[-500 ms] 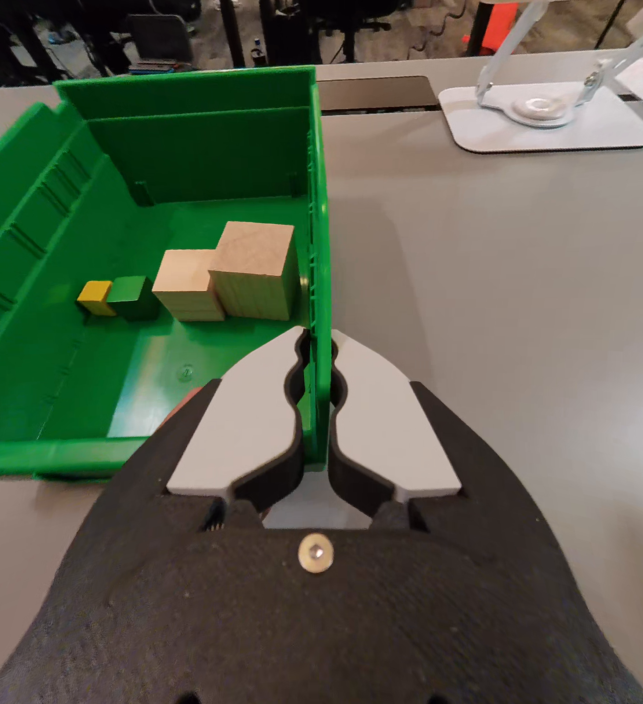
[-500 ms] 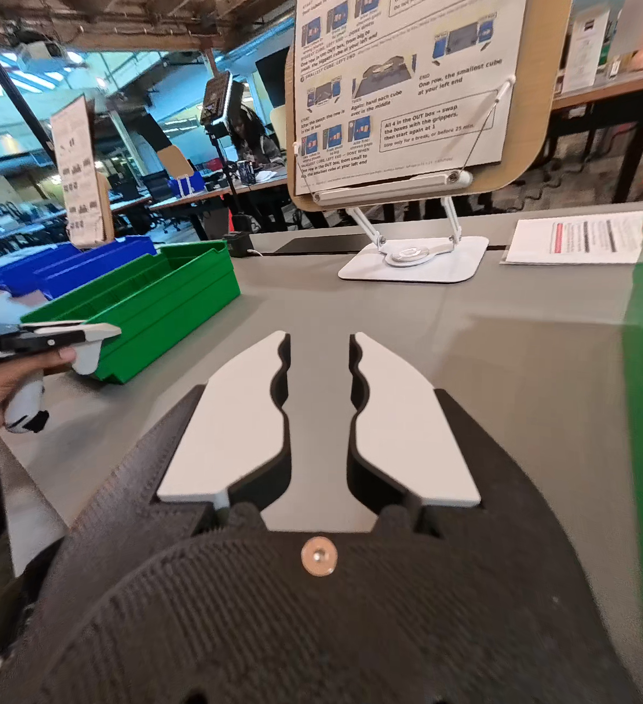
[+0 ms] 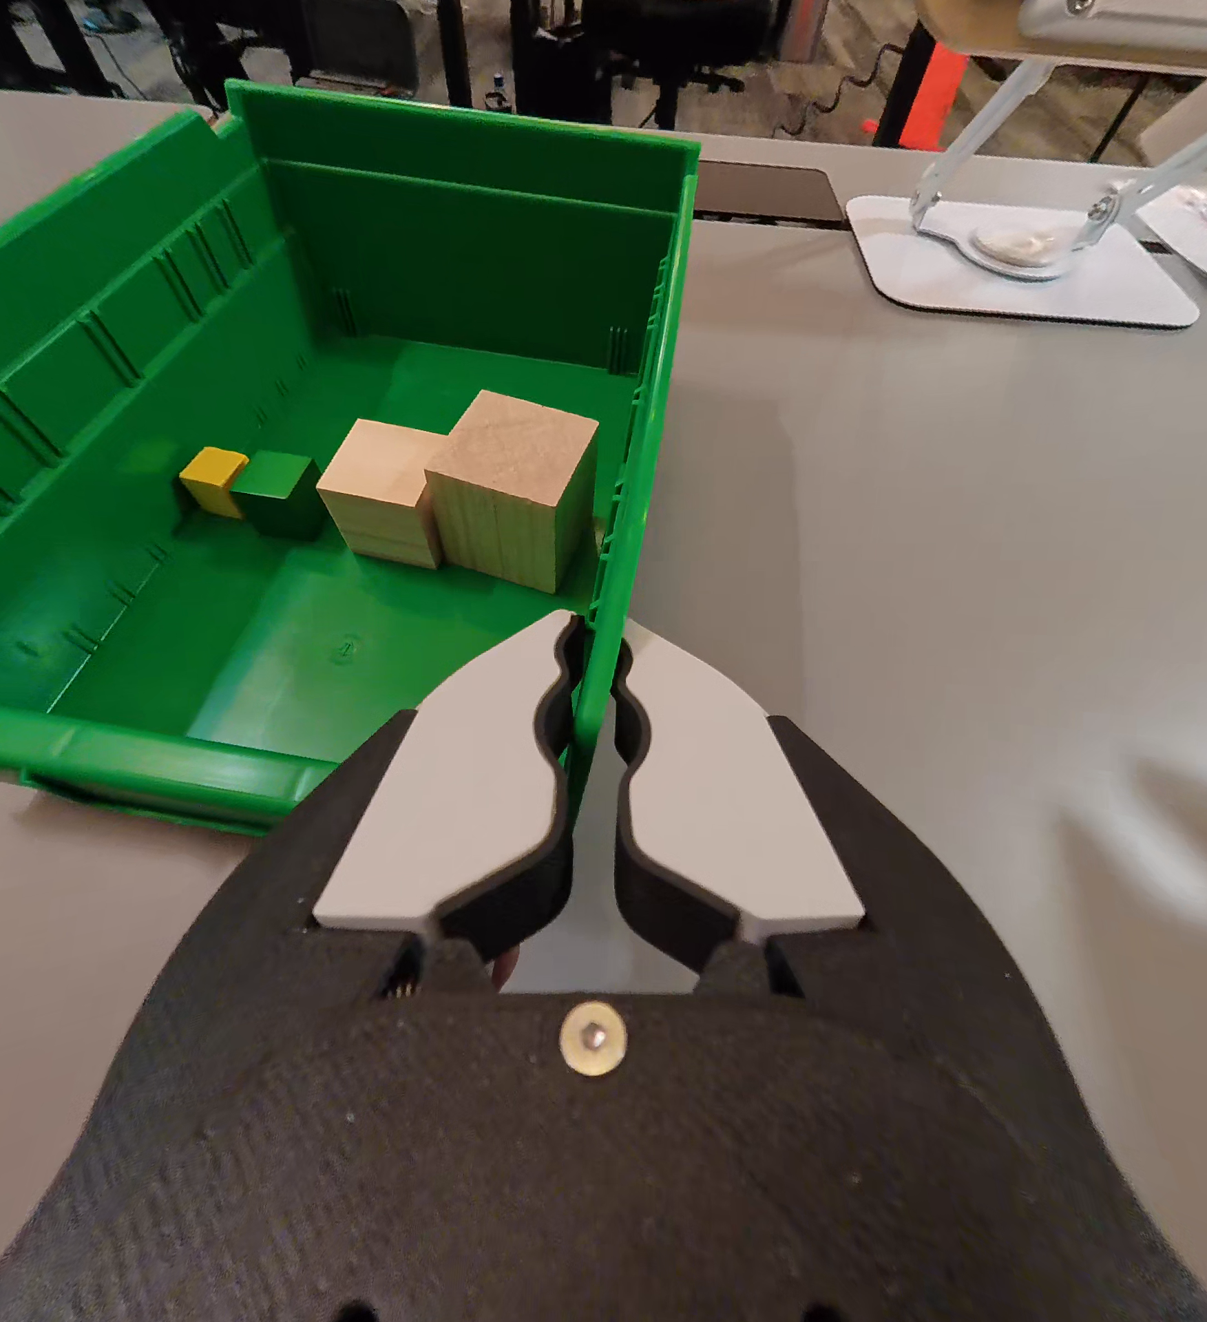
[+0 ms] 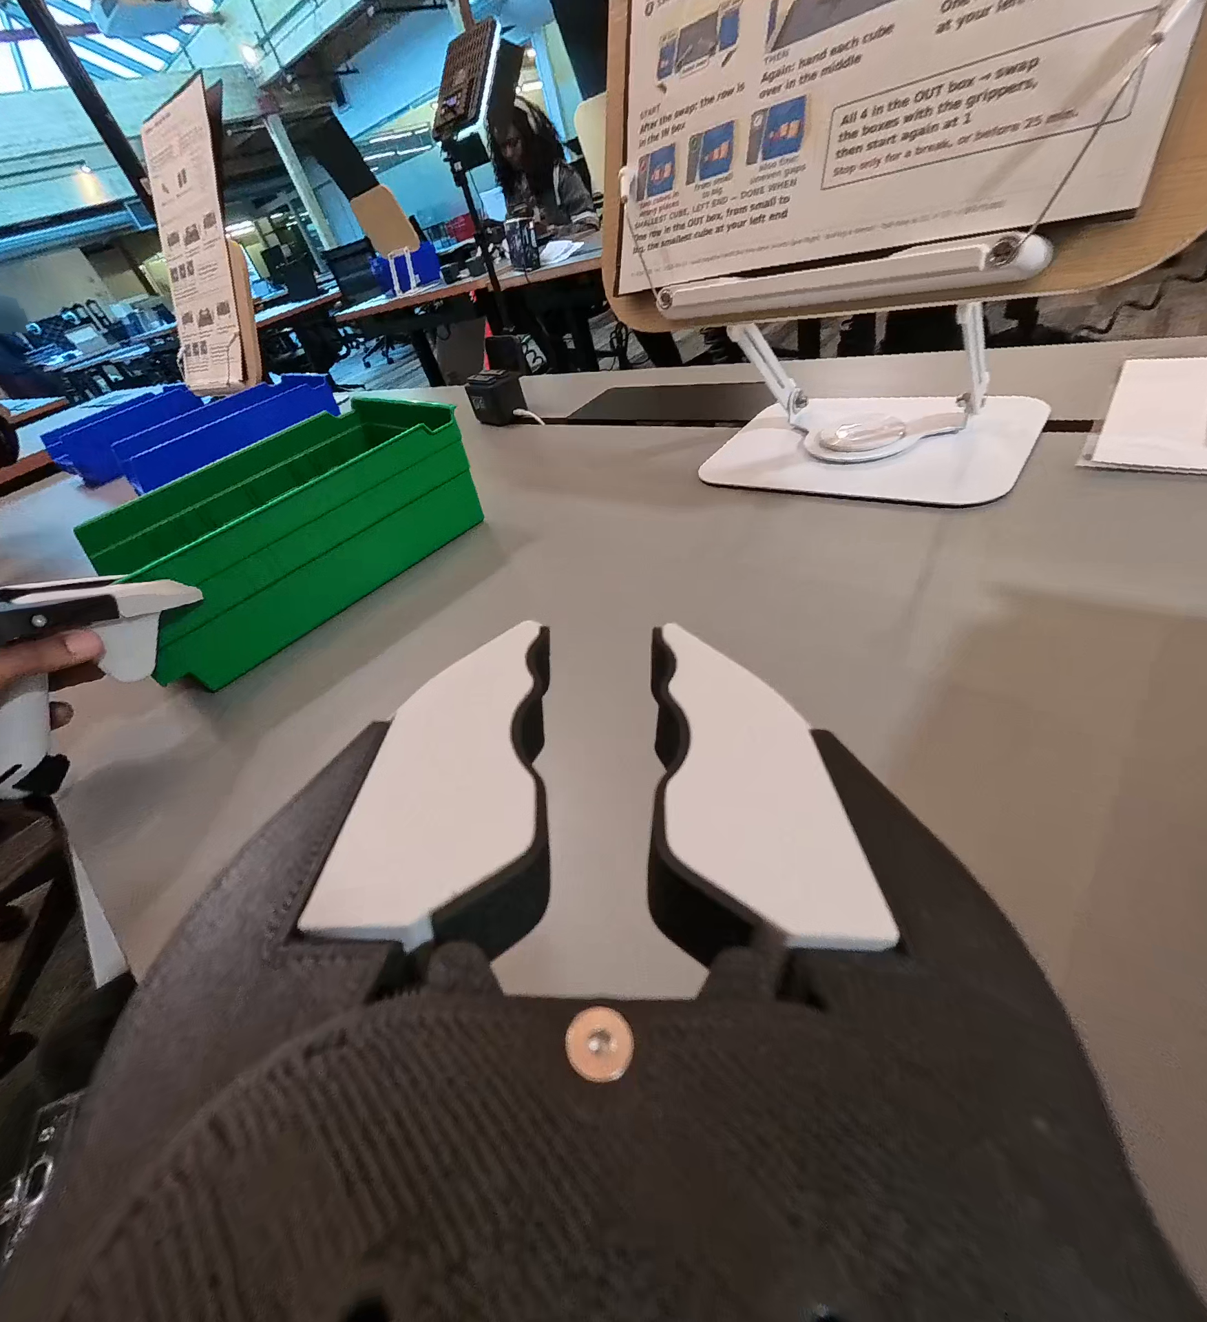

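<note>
the left tool [image 3: 589,647] is clamped on the right side wall of the green plastic bin [image 3: 443,236], one finger inside and one outside, near the bin's front corner at about 6 o'clock of that wall. the bin sits on the grey surface [image 3: 944,572], its open top facing up. inside it four cubes stand in a touching row across the floor: a small yellow wooden cube [image 3: 212,481] at the 9 o'clock end, then a dark green wooden cube [image 3: 278,493], a mid-sized pale wooden cube [image 3: 382,493], and the largest pale wooden cube [image 3: 514,493] at the 3 o'clock end, just beside the gripped wall.

the bin looks like thin, stiff moulded plastic, light for its bulk, with a smooth and probably slippery wall; a pinch low on one corner would likely let it pivot or drag rather than lift level. the ribbed upper rim seems the firmest place to hold. the cubes look hard and light, and they could slide on the slick floor if the bin tips.

the right tool [image 4: 600,637] hovers over bare surface with its fingers apart and nothing between them. at its 10 o'clock, well apart, lies the same green bin, seen side-on, with blue plastic bins [image 4: 178,429] behind it. at 1 o'clock a white stand [image 4: 872,458] carries a printed instruction board [image 4: 872,129]; a white sheet [image 4: 1180,422] lies at 2 o'clock. whether the bin's base is fully flat on the surface is hard to tell.
</note>
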The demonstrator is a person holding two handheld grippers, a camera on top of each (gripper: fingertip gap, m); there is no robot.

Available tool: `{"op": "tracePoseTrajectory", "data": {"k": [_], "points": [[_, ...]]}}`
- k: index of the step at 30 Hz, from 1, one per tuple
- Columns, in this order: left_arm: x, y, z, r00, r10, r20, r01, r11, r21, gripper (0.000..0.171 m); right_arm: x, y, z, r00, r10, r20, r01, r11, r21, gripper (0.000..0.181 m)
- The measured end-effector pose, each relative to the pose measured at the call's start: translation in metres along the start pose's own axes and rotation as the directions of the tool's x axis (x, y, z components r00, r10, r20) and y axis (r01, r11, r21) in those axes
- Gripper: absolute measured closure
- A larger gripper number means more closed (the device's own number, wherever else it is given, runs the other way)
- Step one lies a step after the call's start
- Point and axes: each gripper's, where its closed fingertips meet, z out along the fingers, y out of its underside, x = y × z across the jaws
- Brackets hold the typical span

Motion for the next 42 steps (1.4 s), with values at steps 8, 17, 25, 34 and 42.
{"op": "tracePoseTrajectory", "data": {"k": [8, 17, 25, 34, 42], "points": [[0.012, 0.000, 0.002, 0.999, 0.035, -0.026, -0.035, 0.999, 0.002, 0.166, 0.001, 0.008, 0.004, 1.000, -0.028, -0.005, 0.028, 0.999, -0.041, 0.154], [0.027, 0.000, 0.005, 0.990, 0.132, -0.052, -0.131, 0.991, 0.009, 0.164, 0.004, 0.009, -0.001, 1.000, -0.001, -0.009, 0.001, 0.999, -0.044, 0.154], [0.031, -0.001, 0.006, 0.990, 0.110, -0.091, -0.110, 0.994, 0.011, 0.161, 0.003, 0.012, 0.000, 1.000, -0.014, -0.003, 0.014, 0.998, -0.060, 0.153], [0.037, -0.001, 0.005, 0.983, 0.121, -0.139, -0.120, 0.993, 0.016, 0.156, 0.004, 0.013, 0.001, 1.000, 0.003, 0.001, -0.003, 0.998, -0.065, 0.153], [0.038, -0.001, 0.005, 0.981, 0.123, -0.150, -0.122, 0.992, 0.016, 0.156, 0.003, 0.014, 0.001, 1.000, 0.011, 0.009, -0.010, 0.997, -0.070, 0.153]]}}
